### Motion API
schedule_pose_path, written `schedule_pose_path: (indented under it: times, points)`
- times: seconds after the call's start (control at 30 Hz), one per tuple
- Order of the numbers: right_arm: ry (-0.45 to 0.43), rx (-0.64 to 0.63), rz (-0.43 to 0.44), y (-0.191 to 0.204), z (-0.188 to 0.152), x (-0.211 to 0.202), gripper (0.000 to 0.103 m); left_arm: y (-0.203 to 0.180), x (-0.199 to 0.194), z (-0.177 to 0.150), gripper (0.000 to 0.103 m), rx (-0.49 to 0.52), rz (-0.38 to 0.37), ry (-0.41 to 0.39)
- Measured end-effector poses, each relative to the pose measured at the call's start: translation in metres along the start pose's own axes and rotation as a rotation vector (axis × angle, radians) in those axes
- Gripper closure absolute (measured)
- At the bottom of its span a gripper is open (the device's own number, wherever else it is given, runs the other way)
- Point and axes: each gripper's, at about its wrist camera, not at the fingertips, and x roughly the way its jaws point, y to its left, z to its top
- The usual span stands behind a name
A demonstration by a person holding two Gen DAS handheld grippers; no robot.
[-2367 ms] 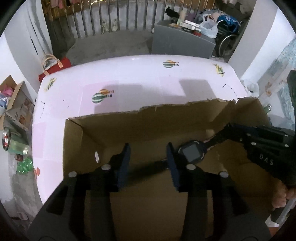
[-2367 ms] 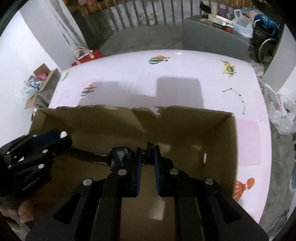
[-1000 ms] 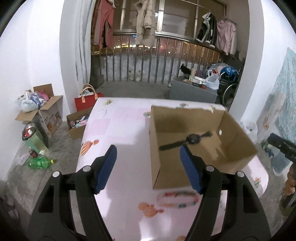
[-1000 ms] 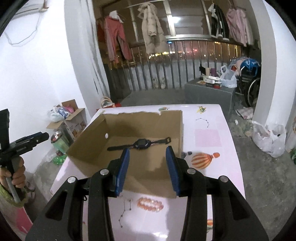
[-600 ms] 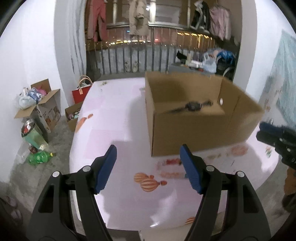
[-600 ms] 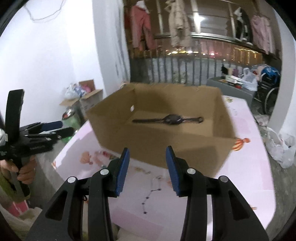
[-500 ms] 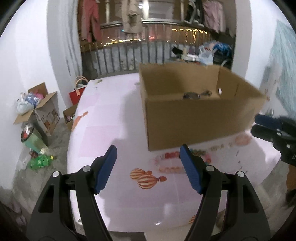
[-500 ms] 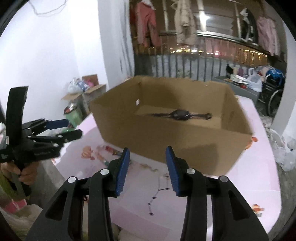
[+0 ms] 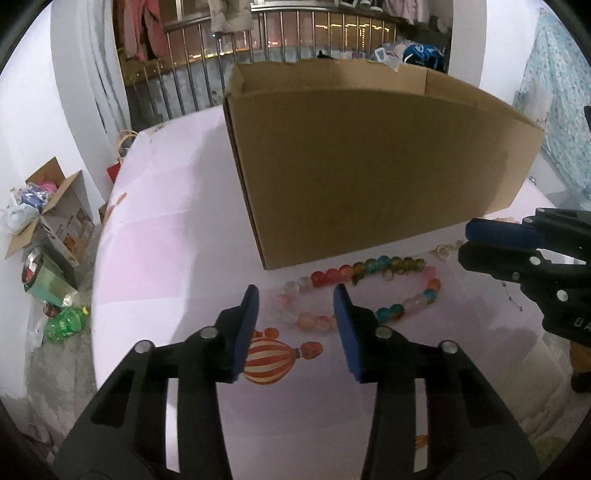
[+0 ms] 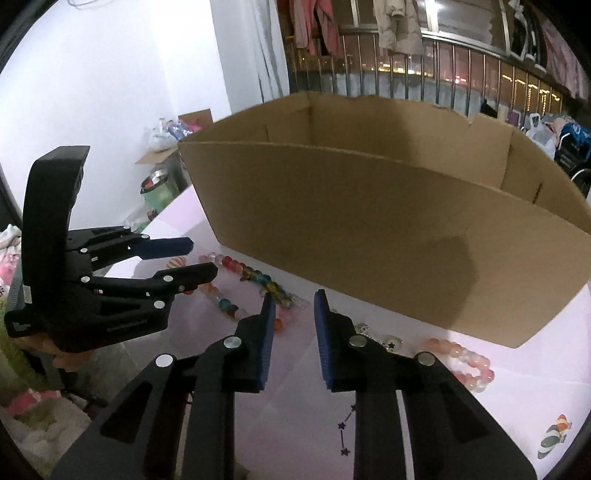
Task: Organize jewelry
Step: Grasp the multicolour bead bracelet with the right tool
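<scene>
A loop of coloured glass beads [image 9: 369, 266] lies on the pink table in front of the cardboard box [image 9: 369, 166]. My left gripper [image 9: 295, 295] hovers just short of the loop's left end; its jaws are closing, with nothing pressed between them. My right gripper [image 10: 294, 299] hangs over the loop's other end [image 10: 258, 280], near a small silver chain [image 10: 373, 332]; its jaws are closing too, with nothing gripped. A pink bead bracelet [image 10: 461, 358] lies further right. Each gripper shows in the other's view, the right gripper [image 9: 463, 242] and the left gripper [image 10: 201, 258]. The box wall hides its inside.
The pink tablecloth [image 9: 166, 240] carries balloon prints [image 9: 266, 358]. The box [image 10: 369, 229] stands as a wall close behind the jewelry. Beside the table, boxes, bottles and a tin [image 9: 40, 277] clutter the floor. A railing with hanging clothes [image 10: 406, 33] lies beyond.
Both grippers have come down in front of the box to just above the jewelry. Both pairs of jaws have narrowed. The watch inside the box has dropped out of sight behind its wall.
</scene>
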Motion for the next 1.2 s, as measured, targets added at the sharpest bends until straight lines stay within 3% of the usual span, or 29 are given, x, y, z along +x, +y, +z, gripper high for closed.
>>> schedule_pose_path:
  times: [0.77,1.03,1.2]
  points:
    - [0.079,0.000,0.010,0.001,0.009,0.031,0.084,0.003,0.010,0.003,0.076,-0.016,-0.017,0.035]
    - [0.087,-0.020,0.001,0.012,0.012,0.037,0.090,0.001,0.010,0.003,0.091,-0.001,-0.006,0.031]
    - [0.081,-0.010,0.001,0.011,0.012,0.036,0.093,-0.002,0.010,0.002,0.094,0.014,0.008,0.025]
